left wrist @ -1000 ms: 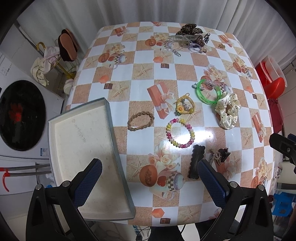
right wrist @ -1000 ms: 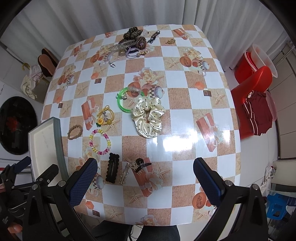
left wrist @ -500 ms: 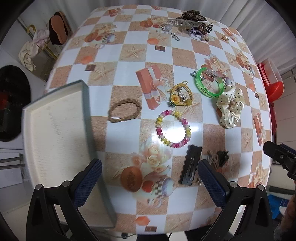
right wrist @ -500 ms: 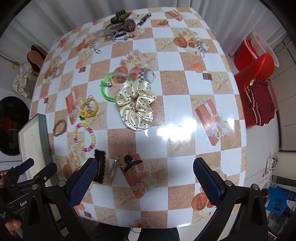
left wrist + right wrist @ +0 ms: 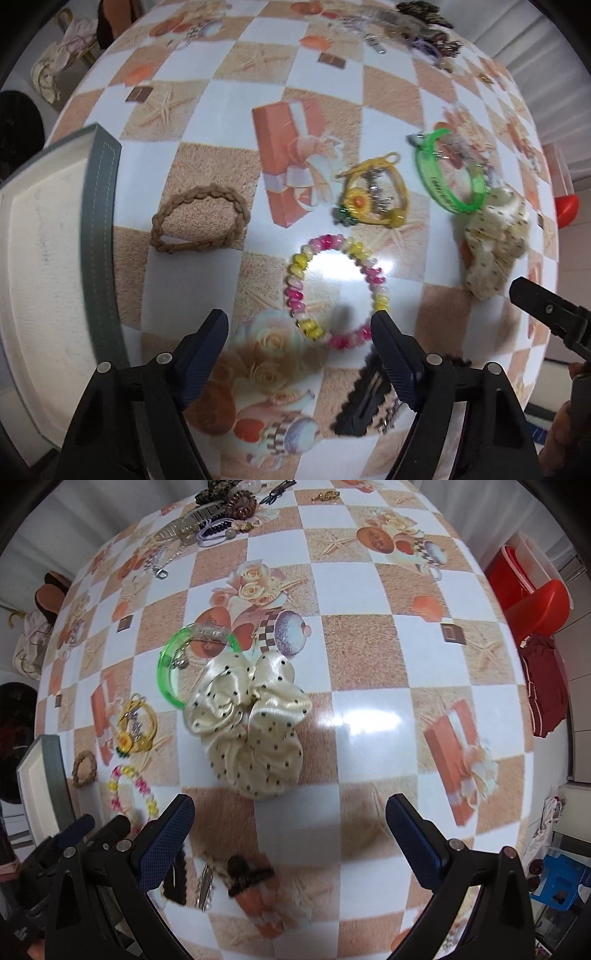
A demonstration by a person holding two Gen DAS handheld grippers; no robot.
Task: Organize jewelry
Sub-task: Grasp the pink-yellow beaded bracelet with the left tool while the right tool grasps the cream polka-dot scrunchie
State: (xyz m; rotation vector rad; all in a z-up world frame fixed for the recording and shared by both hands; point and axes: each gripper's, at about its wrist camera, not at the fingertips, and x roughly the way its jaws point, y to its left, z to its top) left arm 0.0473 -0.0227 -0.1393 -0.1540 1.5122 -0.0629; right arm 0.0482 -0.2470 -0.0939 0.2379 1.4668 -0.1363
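Moved: both tongs have come down closer to the surface (image 5: 229, 92) than a second ago, and everything looks bigger.
Left tongs (image 5: 299, 334): open but narrower than before, empty, hanging right over the near edge of the bead bracelet (image 5: 336, 291).
Right tongs (image 5: 290, 818): wide open, empty, just in front of the spotted scrunchie (image 5: 251, 731).
Tray (image 5: 40, 258): white, at the left edge, nothing in it yet.
Also waiting: braided band (image 5: 199, 218), yellow flower tie (image 5: 373, 199), green bangle (image 5: 448, 173), black clip (image 5: 364, 400).
Meaning: sorting has barely started; the bead bracelet looks like the first pick.
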